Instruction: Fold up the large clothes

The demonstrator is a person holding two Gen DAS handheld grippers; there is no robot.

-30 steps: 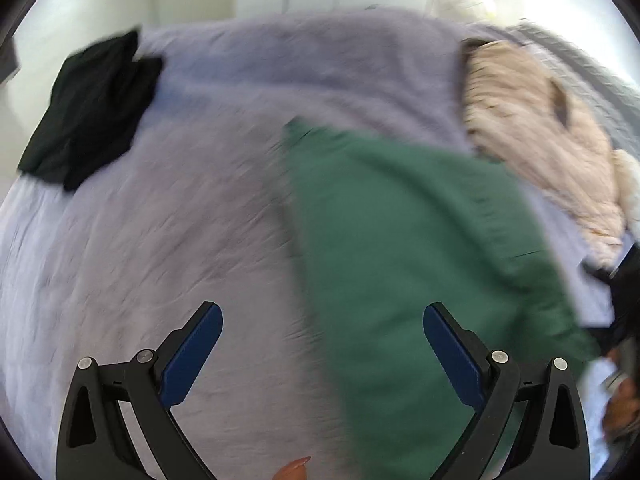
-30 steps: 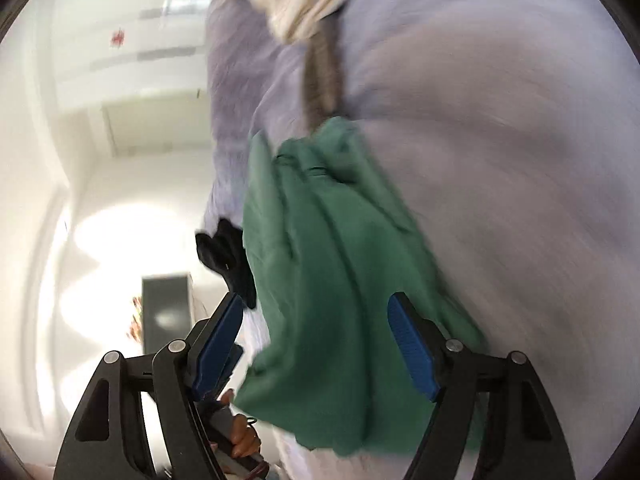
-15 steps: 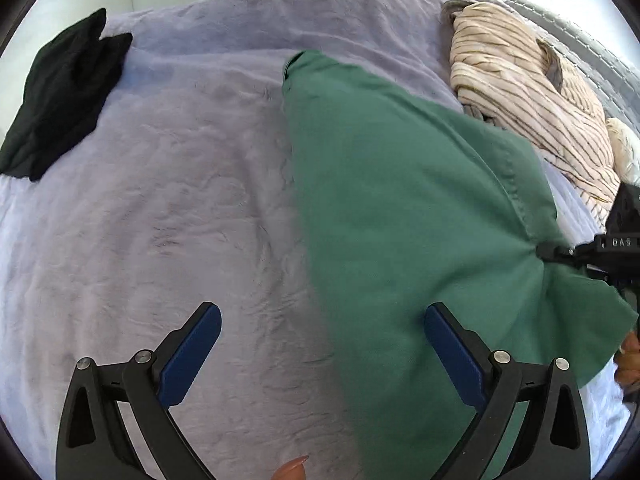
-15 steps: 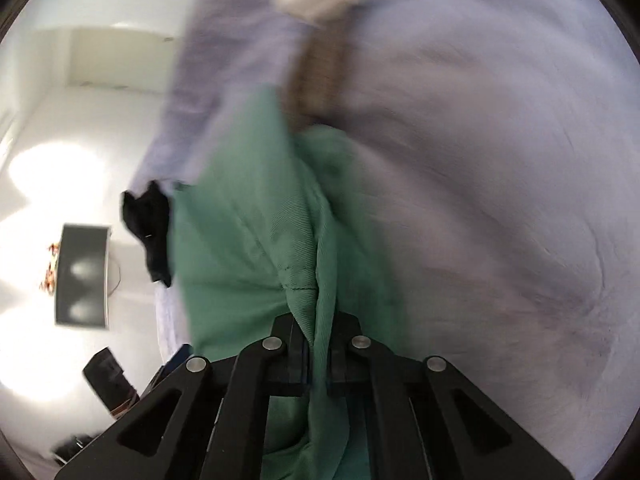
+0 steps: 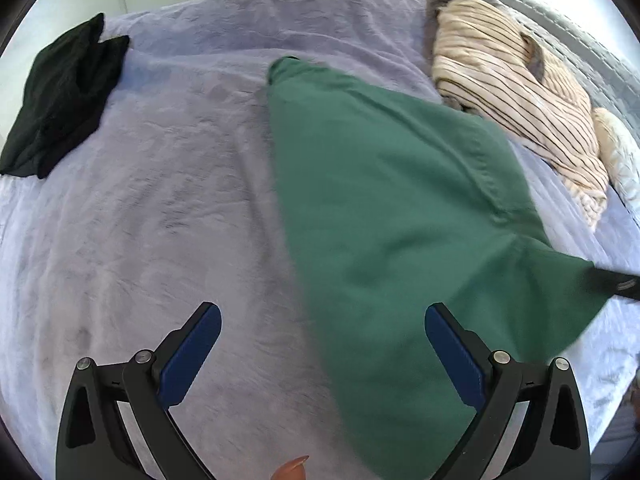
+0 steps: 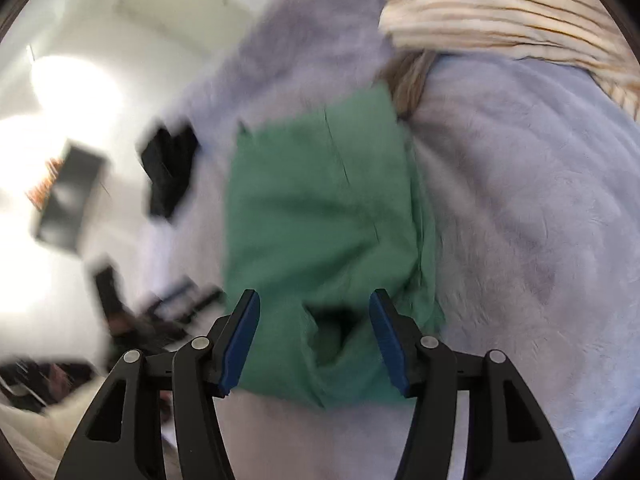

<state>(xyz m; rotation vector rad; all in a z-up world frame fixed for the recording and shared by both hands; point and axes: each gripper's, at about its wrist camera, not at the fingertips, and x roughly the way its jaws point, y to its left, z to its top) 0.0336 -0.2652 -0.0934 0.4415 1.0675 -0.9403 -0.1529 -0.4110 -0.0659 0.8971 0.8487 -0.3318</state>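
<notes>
A green garment lies spread on a lavender bed. The left gripper has its fingers spread wide, the cloth's edge beneath the right-hand one. The right gripper has just been opening; its fingers stand apart above the garment's bunched near edge, not pinching it.

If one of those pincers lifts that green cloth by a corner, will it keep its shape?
Probably not. The green cloth lies in soft creases on the bed, so it would likely droop. It looks thin, so probably light. Being wide, a single pinched corner would likely leave most of it dragging.
</notes>
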